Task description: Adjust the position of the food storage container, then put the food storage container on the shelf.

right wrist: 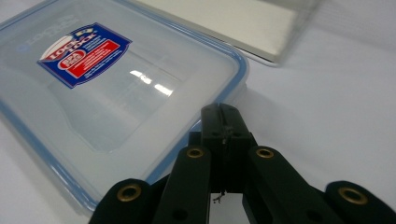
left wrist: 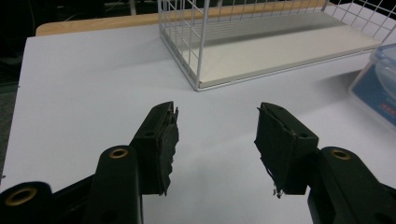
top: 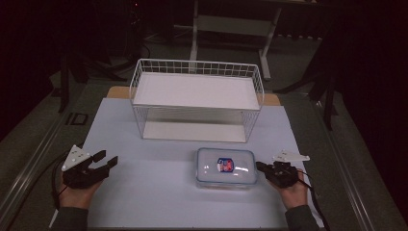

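Observation:
A clear plastic container [top: 225,167] with a blue-rimmed lid and a red and blue label lies on the white mat near the front. My right gripper [top: 260,167] is shut with nothing between its jaws. Its tip sits at the container's right edge. In the right gripper view the closed tip [right wrist: 222,109] lies beside the lid's rim [right wrist: 116,88]; whether it touches is unclear. At the front left, my left gripper [top: 106,159] rests low over the mat, open and empty. Its own view shows the gripper [left wrist: 215,109] spread over bare mat.
A white wire rack [top: 196,98] with two shelves stands behind the container, its open front facing me. The rack's lower shelf [left wrist: 261,51] shows ahead of the left gripper, with the container [left wrist: 378,88] at that view's right edge. Dark floor and table legs lie beyond the mat.

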### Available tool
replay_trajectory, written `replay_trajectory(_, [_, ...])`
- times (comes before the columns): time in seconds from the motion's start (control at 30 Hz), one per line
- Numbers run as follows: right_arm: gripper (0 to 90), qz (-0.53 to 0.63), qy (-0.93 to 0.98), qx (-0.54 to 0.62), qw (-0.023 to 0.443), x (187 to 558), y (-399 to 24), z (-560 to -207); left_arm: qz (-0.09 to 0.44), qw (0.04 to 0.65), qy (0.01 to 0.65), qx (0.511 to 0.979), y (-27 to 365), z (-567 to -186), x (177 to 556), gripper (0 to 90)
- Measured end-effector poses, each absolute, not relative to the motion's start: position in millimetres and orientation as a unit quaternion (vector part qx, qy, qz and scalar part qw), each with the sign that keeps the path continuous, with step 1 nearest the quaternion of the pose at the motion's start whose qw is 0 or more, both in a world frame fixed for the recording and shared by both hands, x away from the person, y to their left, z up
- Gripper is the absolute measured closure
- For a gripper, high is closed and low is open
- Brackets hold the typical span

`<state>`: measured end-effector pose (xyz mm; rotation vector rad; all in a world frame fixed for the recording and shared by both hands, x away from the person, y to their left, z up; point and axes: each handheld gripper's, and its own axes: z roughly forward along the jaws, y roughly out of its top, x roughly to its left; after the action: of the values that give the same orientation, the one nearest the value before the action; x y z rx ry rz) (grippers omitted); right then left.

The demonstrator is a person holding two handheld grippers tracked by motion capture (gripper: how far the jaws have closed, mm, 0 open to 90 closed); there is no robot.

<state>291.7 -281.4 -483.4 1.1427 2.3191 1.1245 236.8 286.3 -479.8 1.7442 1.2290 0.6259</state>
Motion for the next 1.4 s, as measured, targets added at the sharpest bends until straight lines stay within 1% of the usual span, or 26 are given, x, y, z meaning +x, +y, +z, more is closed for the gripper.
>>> replay_trajectory(0.17, [90.0,0.387,0.827,0.371,0.168,289,-260,-483,0.251,0.442,0.494,0.705,286,-480,238,47.2])
replay_trajectory(0.33, [90.0,0.385,0.836,0.339,0.193,286,-242,-477,0.251,0.443,0.491,0.706,285,-480,237,47.2])
replay_trajectory(0.47, [83.5,0.403,0.829,0.335,0.195,284,-236,-470,0.249,0.446,0.493,0.704,286,-480,237,47.1])
replay_trajectory(0.53, [81.9,0.407,0.826,0.336,0.196,283,-235,-468,0.247,0.448,0.493,0.704,285,-480,238,47.1])
replay_trajectory(0.57, [77.6,0.407,0.825,0.332,0.210,280,-234,-463,0.246,0.448,0.491,0.705,285,-480,238,46.9])
replay_trajectory(0.7, [68.8,0.401,0.823,0.314,0.252,270,-231,-455,0.239,0.453,0.486,0.708,280,-479,237,46.1])
replay_trajectory(0.8, [61.3,0.371,0.823,0.299,0.309,261,-226,-452,0.226,0.464,0.483,0.707,275,-478,237,45.1])
replay_trajectory(0.83, [59.7,0.370,0.821,0.297,0.316,260,-225,-451,0.219,0.469,0.483,0.706,273,-478,237,44.7])
replay_trajectory(0.87, [57.7,0.376,0.820,0.299,0.310,259,-224,-451,0.214,0.474,0.482,0.705,270,-477,238,44.4])
replay_trajectory(0.9, [57.7,0.376,0.820,0.299,0.310,259,-224,-451,0.214,0.474,0.482,0.705,270,-477,238,44.1])
replay_trajectory(0.93, [56.8,0.385,0.817,0.305,0.302,260,-224,-451,0.202,0.484,0.475,0.707,262,-475,239,44.1])
replay_trajectory(0.97, [55.3,0.398,0.813,0.321,0.277,263,-225,-453,0.197,0.487,0.472,0.708,257,-474,240,42.8])
replay_trajectory(1.07, [54.1,0.420,0.804,0.343,0.245,266,-227,-455,0.185,0.492,0.456,0.718,240,-471,244,42.2])
replay_trajectory(1.13, [51.8,0.418,0.804,0.348,0.241,267,-226,-458,0.179,0.492,0.442,0.729,227,-469,247,41.7])
replay_trajectory(1.23, [48.2,0.411,0.808,0.353,0.230,269,-225,-462,0.147,0.493,0.426,0.744,205,-469,254,39.2])
replay_trajectory(1.4, [42.1,0.417,0.809,0.366,0.192,273,-226,-468,0.114,0.489,0.399,0.767,165,-471,265,37.9])
